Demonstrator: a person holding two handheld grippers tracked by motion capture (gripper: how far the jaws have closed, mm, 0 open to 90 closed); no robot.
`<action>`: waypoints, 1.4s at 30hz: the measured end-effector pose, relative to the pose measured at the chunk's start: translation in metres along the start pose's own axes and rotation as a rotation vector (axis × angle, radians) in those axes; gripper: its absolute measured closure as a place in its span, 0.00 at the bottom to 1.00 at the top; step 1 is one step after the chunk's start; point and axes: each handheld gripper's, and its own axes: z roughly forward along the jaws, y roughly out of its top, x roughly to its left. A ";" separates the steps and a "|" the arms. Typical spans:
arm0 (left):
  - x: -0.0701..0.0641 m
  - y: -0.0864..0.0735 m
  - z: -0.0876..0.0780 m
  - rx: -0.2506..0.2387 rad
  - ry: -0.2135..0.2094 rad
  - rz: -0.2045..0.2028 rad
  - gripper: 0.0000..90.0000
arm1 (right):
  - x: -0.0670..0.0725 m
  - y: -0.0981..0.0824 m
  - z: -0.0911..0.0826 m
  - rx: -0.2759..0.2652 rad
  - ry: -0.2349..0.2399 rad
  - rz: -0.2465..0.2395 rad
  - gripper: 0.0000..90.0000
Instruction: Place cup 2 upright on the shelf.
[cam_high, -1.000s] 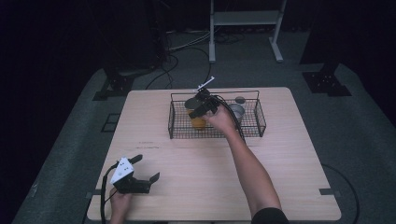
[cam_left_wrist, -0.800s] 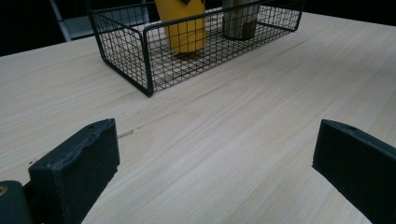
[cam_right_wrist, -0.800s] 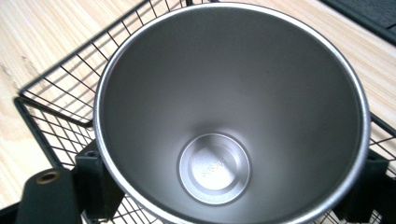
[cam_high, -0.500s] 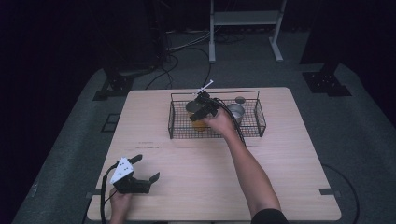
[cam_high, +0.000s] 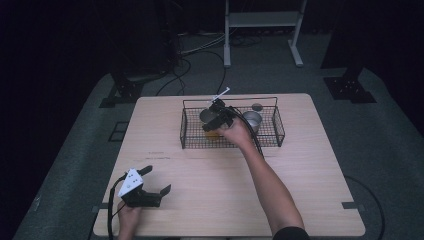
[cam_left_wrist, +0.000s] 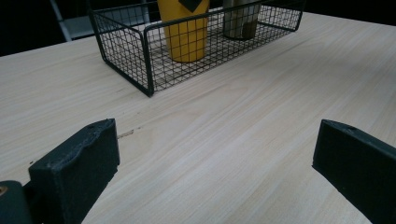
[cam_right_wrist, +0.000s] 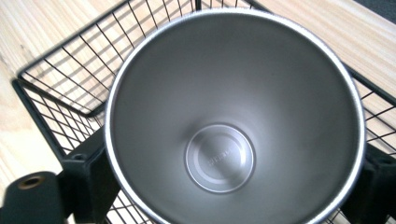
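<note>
A yellow cup (cam_high: 212, 134) with a steel inside (cam_right_wrist: 224, 121) stands upright in the black wire basket (cam_high: 190, 135), near its left end. My right gripper (cam_high: 210, 124) reaches down over it from above. The cup's rim lies between the jaws, which have just been opening and now stand beside the rim without clearly pressing on it. In the left gripper view the yellow cup (cam_left_wrist: 184, 32) rests on the basket floor. My left gripper (cam_high: 157, 180) lies near the table's front left corner, open, with only bare wood between its fingers (cam_left_wrist: 74, 158).
A steel cup (cam_high: 252, 120) stands to the right of the yellow one in the basket, and a smaller round steel piece (cam_high: 257, 106) sits behind it. The wooden table (cam_high: 310, 190) spreads between the basket and the front edge. Cables and stands crowd the dark floor behind.
The right hand and the yellow cup have shifted slightly lower and nearer inside the basket. The left gripper has kept still.
</note>
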 end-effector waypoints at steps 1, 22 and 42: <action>0.000 0.000 0.000 -0.001 0.000 0.000 0.00 | 0.000 0.000 -0.001 -0.008 -0.001 0.005 0.03; 0.000 0.000 0.001 0.011 0.003 0.000 0.00 | -0.007 0.001 -0.032 -0.164 0.043 0.050 0.01; -0.002 0.000 0.000 0.016 0.000 -0.001 0.00 | -0.012 -0.021 -0.102 -0.184 0.059 0.008 0.01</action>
